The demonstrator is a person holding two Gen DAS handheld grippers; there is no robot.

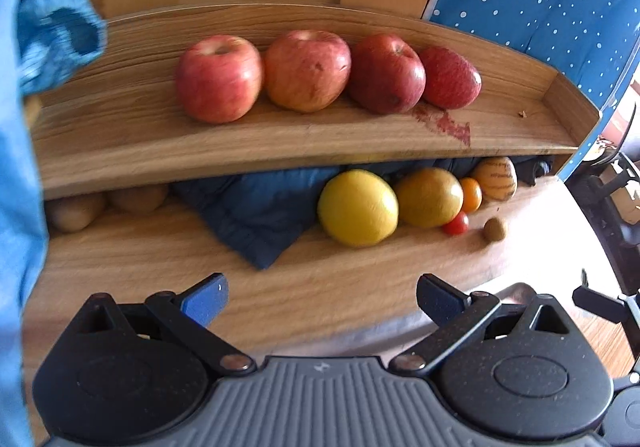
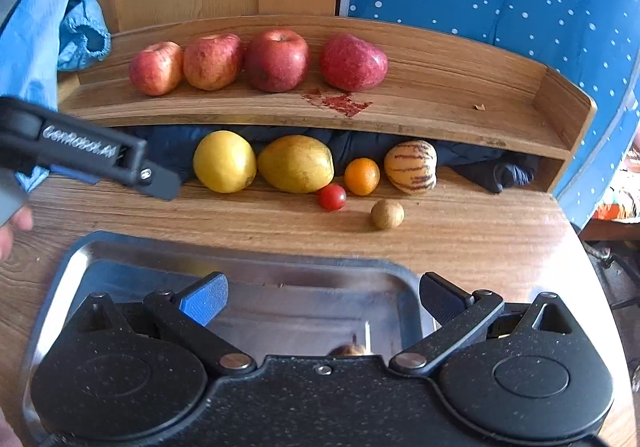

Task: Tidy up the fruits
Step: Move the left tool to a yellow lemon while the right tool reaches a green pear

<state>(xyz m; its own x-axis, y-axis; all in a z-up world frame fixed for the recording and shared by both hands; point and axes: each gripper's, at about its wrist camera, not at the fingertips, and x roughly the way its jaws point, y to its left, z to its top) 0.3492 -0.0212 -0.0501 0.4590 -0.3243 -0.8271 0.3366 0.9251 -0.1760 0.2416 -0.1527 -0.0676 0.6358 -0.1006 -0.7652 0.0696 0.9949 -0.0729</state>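
left tool stands wide open with nothing between its blue pads, held above the wooden counter facing the shelf. right tool likewise wide open and empty, poised over a metal tray that lies on the counter's near part; a small brownish fruit shows in the tray just behind the tool body, mostly hidden. the left tool also appears in the right wrist view at the left edge, above the counter. on the raised wooden shelf four red apples sit in a row, the three on the left touching, the fourth slightly apart in the right wrist view; a red stain marks the shelf board in front of the rightmost apple. below the shelf, on the counter, in a line: a yellow citrus, a yellow-green fruit, a small orange and a striped melon-like fruit. a cherry tomato lies just in front of the orange, and a small brown kiwi-like fruit sits further forward, apart. dark blue cloth is bunched under the shelf behind the fruit. two brown fruits lie under the shelf's left end.
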